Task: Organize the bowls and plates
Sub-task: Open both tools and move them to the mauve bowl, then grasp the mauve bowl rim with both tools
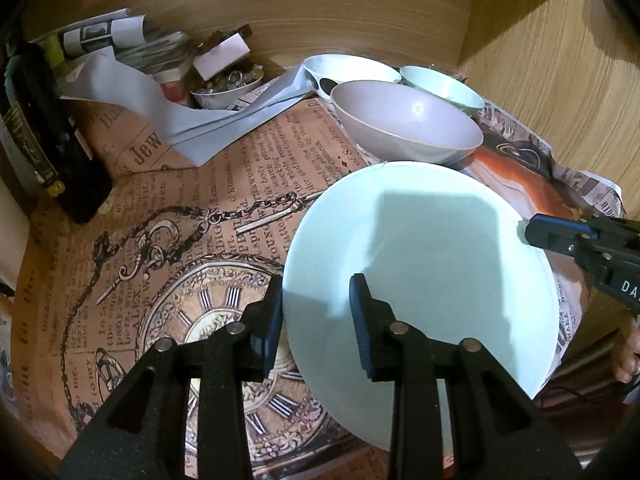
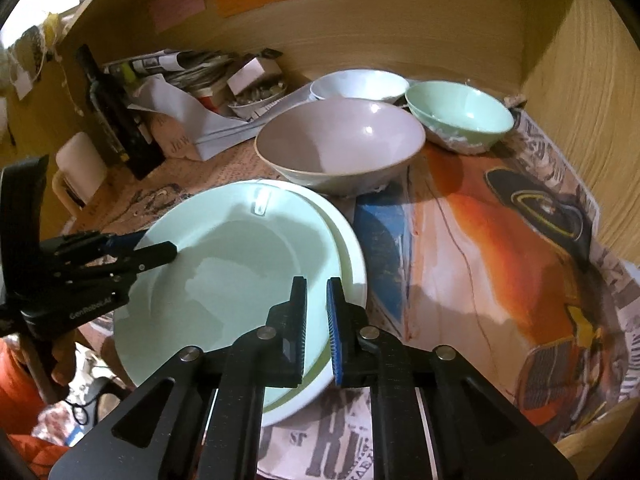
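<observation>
Obs.: your right gripper [image 2: 317, 320] is clamped on the near right rim of the pale green plate [image 2: 224, 272], which sits nested on a white plate [image 2: 352, 256] at the front edge of the paper-covered shelf [image 2: 480, 240]. Your left gripper [image 1: 316, 312] straddles the opposite rim with jaws parted and the pads not pressing. The plate therefore lies between your two grippers, its face up and slightly offset left of the white one. The grey bowl [image 2: 340, 144] sits just behind, with the green bowl [image 2: 460, 120] and white bowl [image 2: 360, 84] toward the back right corner. Judgement: only the right side has a hold; seating the plate squarely depends on it.
</observation>
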Available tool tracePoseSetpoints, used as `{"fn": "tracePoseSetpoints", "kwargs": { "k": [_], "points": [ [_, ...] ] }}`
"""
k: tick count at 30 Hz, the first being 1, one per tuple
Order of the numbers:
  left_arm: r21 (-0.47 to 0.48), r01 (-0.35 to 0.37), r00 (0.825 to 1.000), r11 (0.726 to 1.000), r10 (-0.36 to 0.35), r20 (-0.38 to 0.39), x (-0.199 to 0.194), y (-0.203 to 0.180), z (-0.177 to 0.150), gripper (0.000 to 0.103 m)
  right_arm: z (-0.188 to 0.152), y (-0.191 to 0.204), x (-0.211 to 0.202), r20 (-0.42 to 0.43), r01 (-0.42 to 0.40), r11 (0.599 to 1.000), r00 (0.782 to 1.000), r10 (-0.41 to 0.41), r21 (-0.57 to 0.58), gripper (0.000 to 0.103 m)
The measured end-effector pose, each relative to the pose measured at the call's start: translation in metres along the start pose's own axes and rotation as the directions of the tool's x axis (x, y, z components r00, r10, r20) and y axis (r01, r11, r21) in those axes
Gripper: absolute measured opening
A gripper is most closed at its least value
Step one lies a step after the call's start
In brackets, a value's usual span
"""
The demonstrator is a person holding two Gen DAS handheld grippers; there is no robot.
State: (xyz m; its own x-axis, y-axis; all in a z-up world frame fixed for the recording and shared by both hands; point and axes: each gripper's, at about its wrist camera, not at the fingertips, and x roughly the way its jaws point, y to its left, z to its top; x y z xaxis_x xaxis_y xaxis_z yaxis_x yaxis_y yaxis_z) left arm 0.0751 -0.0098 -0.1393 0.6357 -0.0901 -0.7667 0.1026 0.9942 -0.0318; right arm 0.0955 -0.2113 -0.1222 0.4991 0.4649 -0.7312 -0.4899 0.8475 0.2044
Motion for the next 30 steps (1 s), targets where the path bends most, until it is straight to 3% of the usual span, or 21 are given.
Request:
{"fn": "tracePoseSetpoints", "kwargs": {
  "k": [5, 9, 11, 14, 16, 19, 25, 30],
  "points": [
    [0.007, 0.011, 1.000, 1.000, -0.011, 0.007, -0.003, 0.004, 0.003, 0.032, 0.002, -0.008, 0.000, 0.015, 0.017, 1.000, 1.000, -0.018, 0.017, 0.009],
    [0.028, -0.016, 0.998, 0.999, 0.015, 0.058, -0.018, 0.004, 0.012, 0.041, 0.010, -0.017, -0.005, 0.041, 0.022, 0.999, 0.999, -0.024, 0.041, 0.010],
    [0.036, -0.026, 0.994, 0.999, 0.022, 0.105, -0.029, 0.004, 0.021, 0.051, 0.017, -0.022, -0.010, 0.067, 0.026, 0.998, 0.997, -0.030, 0.050, 0.012],
    [0.047, -0.040, 0.985, 0.998, 0.032, 0.167, -0.043, 0.004, 0.034, 0.062, 0.027, -0.027, -0.018, 0.107, 0.034, 0.998, 0.993, -0.040, 0.059, 0.020],
    [0.054, -0.055, 0.979, 0.997, 0.043, 0.200, -0.048, 0.003, 0.044, 0.066, 0.033, -0.031, -0.022, 0.134, 0.042, 0.997, 0.990, -0.050, 0.067, 0.036],
    [0.059, -0.065, 0.972, 0.996, 0.050, 0.230, -0.050, 0.003, 0.062, 0.073, 0.046, -0.039, -0.026, 0.174, 0.055, 0.995, 0.982, -0.069, 0.086, 0.049],
    [0.044, -0.033, 0.975, 0.998, 0.023, 0.222, -0.035, 0.006, 0.093, 0.083, 0.069, -0.052, -0.023, 0.217, 0.070, 0.992, 0.972, -0.091, 0.105, 0.061],
    [0.040, -0.003, 0.987, 0.999, -0.003, 0.163, -0.004, 0.007, 0.117, 0.083, 0.085, -0.061, -0.004, 0.210, 0.086, 0.990, 0.972, -0.108, 0.110, 0.063]
  ]
}}
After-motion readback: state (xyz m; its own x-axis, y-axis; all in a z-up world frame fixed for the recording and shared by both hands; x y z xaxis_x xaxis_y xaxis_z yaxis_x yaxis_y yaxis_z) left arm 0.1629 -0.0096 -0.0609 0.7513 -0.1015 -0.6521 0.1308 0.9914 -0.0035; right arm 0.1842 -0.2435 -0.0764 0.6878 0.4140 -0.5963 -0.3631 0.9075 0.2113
